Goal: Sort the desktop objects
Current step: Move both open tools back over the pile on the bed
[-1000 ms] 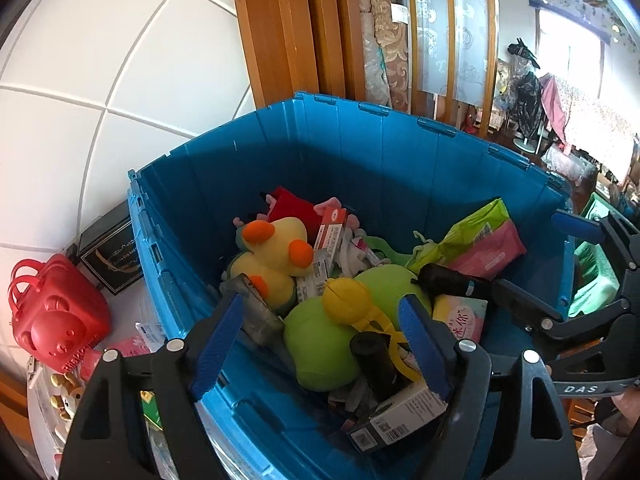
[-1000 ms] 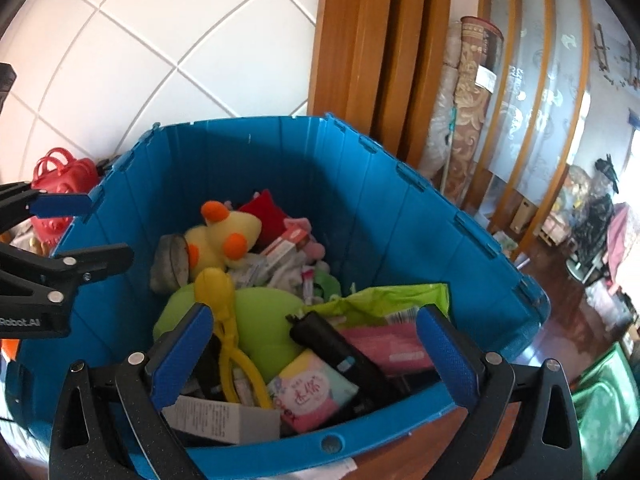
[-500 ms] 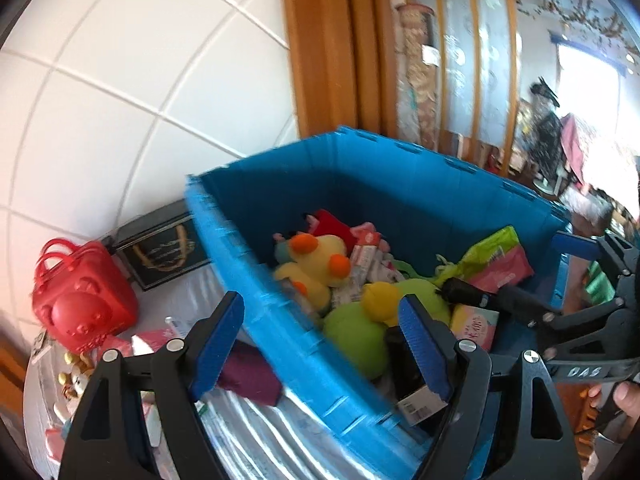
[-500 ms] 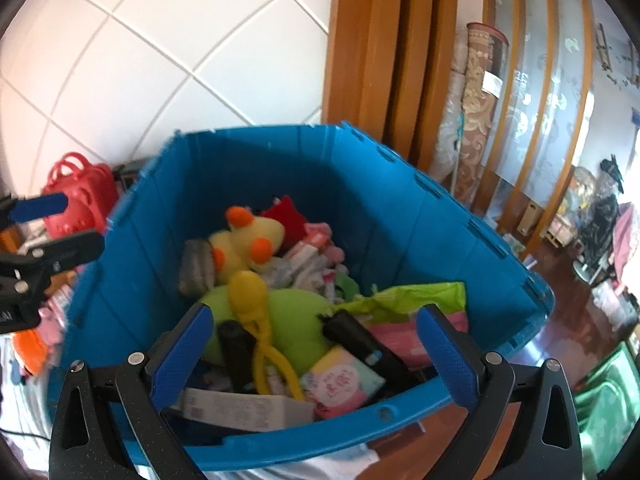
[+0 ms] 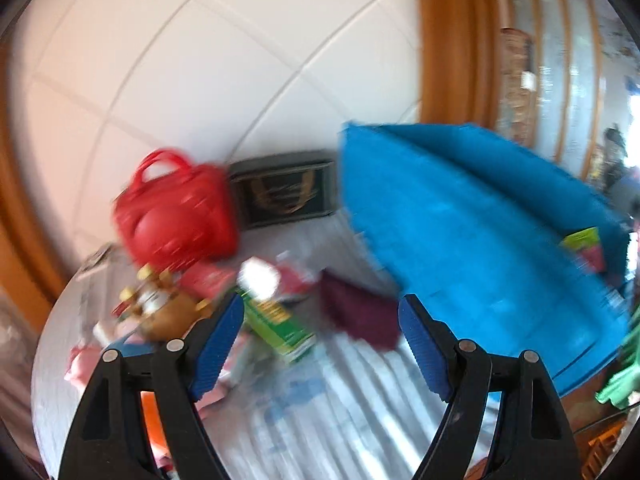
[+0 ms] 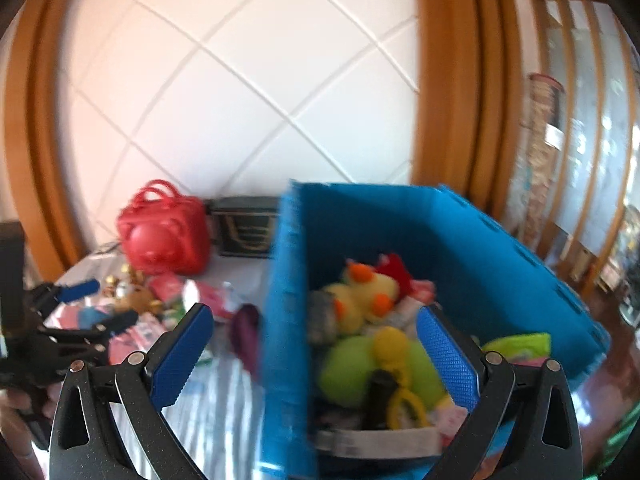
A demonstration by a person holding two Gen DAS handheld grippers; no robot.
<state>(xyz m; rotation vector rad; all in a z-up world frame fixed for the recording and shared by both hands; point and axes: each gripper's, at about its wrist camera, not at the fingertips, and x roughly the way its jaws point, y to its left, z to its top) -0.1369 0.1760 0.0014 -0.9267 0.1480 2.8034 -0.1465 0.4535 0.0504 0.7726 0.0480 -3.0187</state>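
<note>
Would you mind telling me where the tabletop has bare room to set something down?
The striped tabletop is bare in front of the maroon pouch and green box, beside the blue bin. It is crowded from the red bag forward to those items; the bin is full.

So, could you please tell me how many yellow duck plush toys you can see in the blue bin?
1: the yellow duck plush lies toward the back of the blue bin, behind the green plush. Others may be buried.

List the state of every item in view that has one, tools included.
Left tool: open, empty.
Right tool: open, empty.
Blue plastic bin: lidless, holding toys and packets.
Red plastic handbag: closed, upright on the table.
Dark rectangular box: closed, against the wall.
</note>
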